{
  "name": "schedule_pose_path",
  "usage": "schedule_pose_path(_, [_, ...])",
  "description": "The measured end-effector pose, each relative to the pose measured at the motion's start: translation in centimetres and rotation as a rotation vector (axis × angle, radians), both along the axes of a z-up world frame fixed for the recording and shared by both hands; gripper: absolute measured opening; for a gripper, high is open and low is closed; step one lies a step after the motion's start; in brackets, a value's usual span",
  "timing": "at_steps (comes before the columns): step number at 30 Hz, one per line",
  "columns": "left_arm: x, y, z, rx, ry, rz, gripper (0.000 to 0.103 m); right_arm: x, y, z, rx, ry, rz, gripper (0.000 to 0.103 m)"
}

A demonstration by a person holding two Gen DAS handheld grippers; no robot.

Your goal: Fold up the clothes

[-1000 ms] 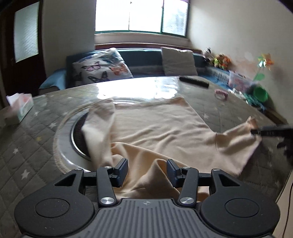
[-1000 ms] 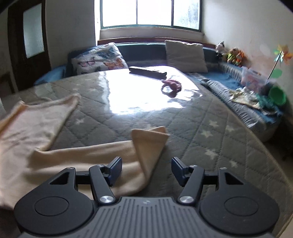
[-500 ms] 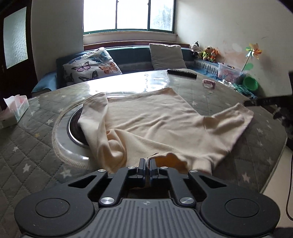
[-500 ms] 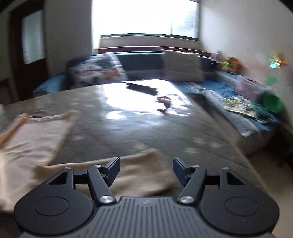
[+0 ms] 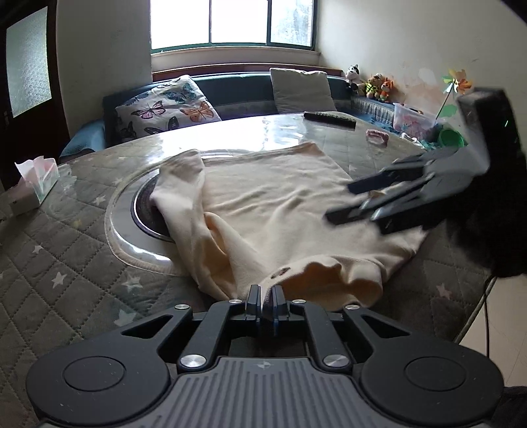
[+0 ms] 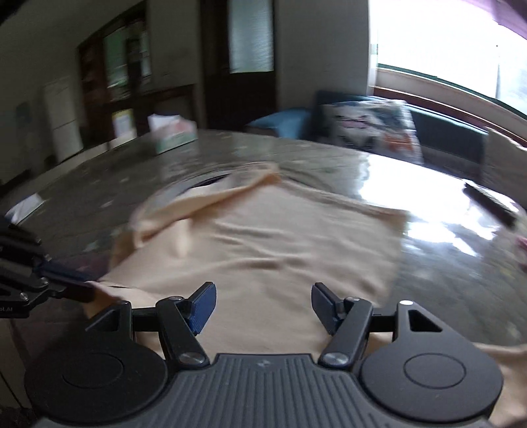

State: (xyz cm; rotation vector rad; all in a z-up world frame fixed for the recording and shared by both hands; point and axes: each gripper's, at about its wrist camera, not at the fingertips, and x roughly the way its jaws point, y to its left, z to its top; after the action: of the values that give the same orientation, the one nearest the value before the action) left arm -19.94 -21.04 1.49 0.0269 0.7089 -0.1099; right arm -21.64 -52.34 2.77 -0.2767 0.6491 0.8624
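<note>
Two low wrist views, crossing over one garment point(image 5: 273, 210).

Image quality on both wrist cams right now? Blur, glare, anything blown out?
Left wrist view: mostly sharp; only the right gripper is motion-smeared; window overexposed, glare on the table. Right wrist view: whole scene motion-blurred, shirt soft, window clipped white, strong glare patch on the table; its own fingers stay crisp.

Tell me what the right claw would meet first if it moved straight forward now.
Probably the cream garment: the open right claw points across it, low. The picture is blurred, so depth is uncertain.
</note>
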Motion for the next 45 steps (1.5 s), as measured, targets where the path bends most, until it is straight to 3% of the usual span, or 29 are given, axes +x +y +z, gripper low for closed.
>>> schedule_pose_path(4, [0.9, 1.9, 1.0, 0.019, -0.032, 0.037, 0.035, -1.1, 2.7, -1.1, -0.019, 0.015, 0.092, 0.066])
schedule_pose_path(9, [4.9, 4.2, 2.3, 0.054, -0.068, 0.12, 0.037, -3.2, 4.1, -2.4, -0.064, 0.01, 0.202, 0.066])
schedule_pose_path(13, [9.8, 5.1, 2.1, 0.082, -0.058, 0.133, 0.037, -4.1, 3.9, -2.6, -0.064, -0.007, 0.211, 0.066])
schedule_pose_path(19, [17.1, 4.8, 0.7, 0.14, -0.013, 0.106, 0.044, -3.8, 3.7, -2.7, -0.053, 0.013, 0.209, 0.067])
schedule_pose_path(29, [25.2, 5.0, -2.8, 0.246, 0.024, 0.184, 0.05, -3.4, 3.8, -2.9, -0.046, 0.018, 0.225, 0.069])
schedule_pose_path(31, [25.8, 5.7, -3.3, 0.265, 0.02, 0.203, 0.046, -3.3, 3.8, -3.0, -0.045, 0.018, 0.228, 0.07])
schedule_pose_path(32, [25.8, 6.2, -3.4, 0.261, 0.022, 0.214, 0.027, -3.3, 3.8, -3.0, -0.045, 0.018, 0.229, 0.07])
schedule_pose_path(34, [25.6, 7.8, -3.3, 0.231, 0.022, 0.238, 0.009, -3.2, 3.8, -3.0, -0.046, 0.017, 0.23, 0.07])
schedule_pose_path(39, [22.1, 13.5, -1.0, 0.133, -0.048, 0.378, 0.003, -3.3, 3.8, -3.1, -0.048, 0.013, 0.227, 0.07])
schedule_pose_path(45, [14.5, 20.1, 0.4, 0.064, -0.11, 0.589, 0.002, -3.4, 4.0, -3.1, -0.056, 0.005, 0.216, 0.071])
